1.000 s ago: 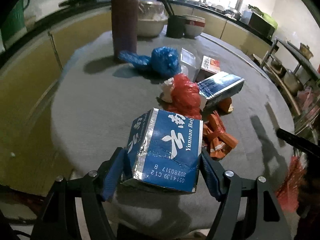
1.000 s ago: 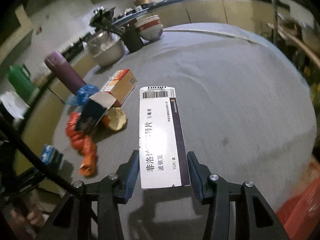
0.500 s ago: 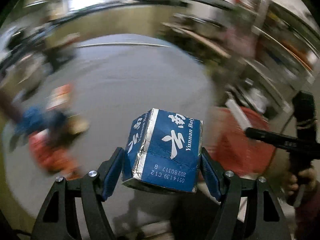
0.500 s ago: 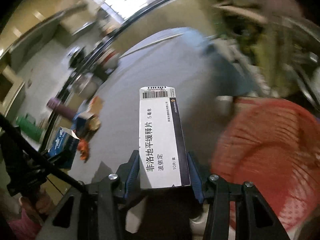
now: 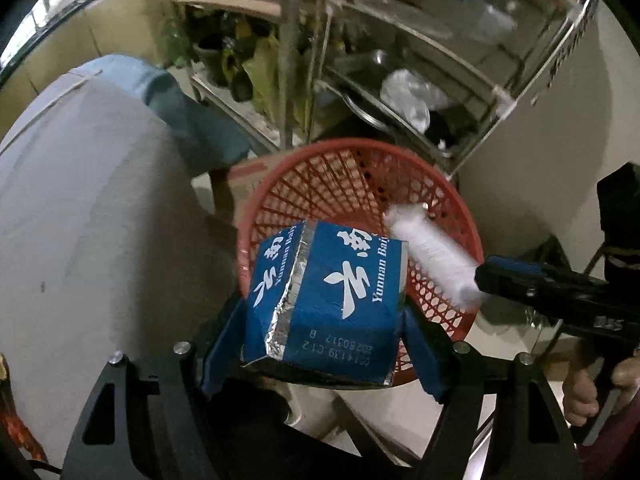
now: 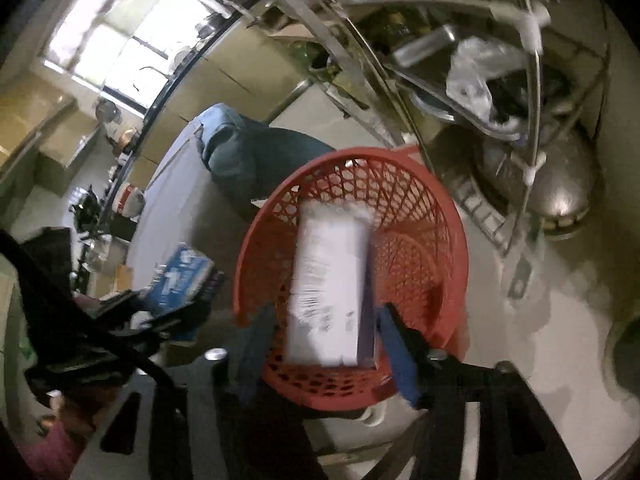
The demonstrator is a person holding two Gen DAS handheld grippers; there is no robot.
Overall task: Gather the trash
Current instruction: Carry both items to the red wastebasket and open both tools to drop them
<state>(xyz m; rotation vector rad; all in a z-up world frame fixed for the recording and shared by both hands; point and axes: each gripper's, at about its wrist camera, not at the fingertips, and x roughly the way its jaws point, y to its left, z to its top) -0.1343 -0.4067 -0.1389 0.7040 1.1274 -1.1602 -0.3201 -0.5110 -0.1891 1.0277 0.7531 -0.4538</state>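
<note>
My left gripper (image 5: 324, 320) is shut on a blue foil-edged carton (image 5: 326, 300) and holds it over the near rim of a red mesh waste basket (image 5: 352, 184). My right gripper (image 6: 326, 340) is open above the same basket (image 6: 432, 248). A white medicine box (image 6: 330, 288), blurred, is between its spread fingers and dropping into the basket. In the left wrist view the white box (image 5: 436, 256) shows over the basket beside the right gripper's finger (image 5: 540, 284). The blue carton also shows in the right wrist view (image 6: 180, 280).
The round table with a grey cloth (image 5: 80, 220) lies to the left of the basket. A metal shelf rack (image 5: 400, 60) with pots and plastic bags stands right behind the basket. A steel pot (image 6: 560, 196) sits on the floor nearby.
Both grippers swung from the table to above the red basket. The right gripper opened and let go of the white medicine box. The left still holds the blue carton.
</note>
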